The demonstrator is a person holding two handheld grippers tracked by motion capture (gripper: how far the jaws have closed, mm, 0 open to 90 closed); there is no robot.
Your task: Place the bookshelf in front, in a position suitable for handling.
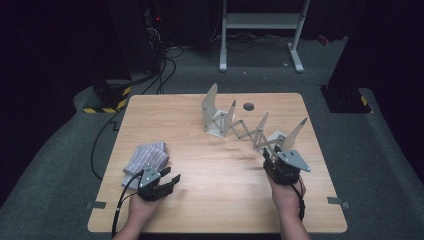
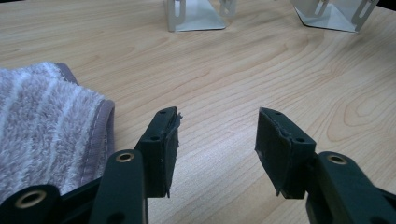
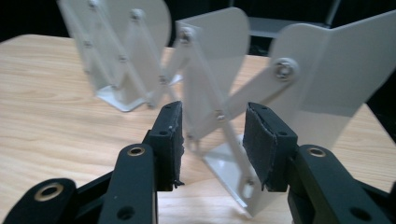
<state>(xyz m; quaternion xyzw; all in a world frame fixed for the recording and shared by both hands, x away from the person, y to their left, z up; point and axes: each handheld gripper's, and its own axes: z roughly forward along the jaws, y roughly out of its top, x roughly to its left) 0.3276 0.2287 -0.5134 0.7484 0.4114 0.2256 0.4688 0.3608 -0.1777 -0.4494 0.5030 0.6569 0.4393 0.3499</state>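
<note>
White sheet metal makes up the rack, an accordion of thin panels joined by scissor links. In the high view it stands stretched across the far half of the table, its near end panel just ahead of the right gripper. The left gripper rests low by the near edge, with a folded towel just to its left.

In the left gripper view, the jaws stand apart with nothing but bare wood between them. The towel lies close beside the left jaw, not touching it, and 2 rack feet sit well ahead.

In the right gripper view, the jaws are apart, and a slanted link of the rack stands in the gap just beyond the pads. No pad presses on it. The end panel rises just past the right jaw.

My read is that the rack is light and rigid in each panel but free to fold at the rivets, so a push will slide or collapse it on the smooth wood. The painted metal looks slick. Clamping the flat end panel near its base should give the surest hold; a grip on a link risks pinching the scissor.
</note>
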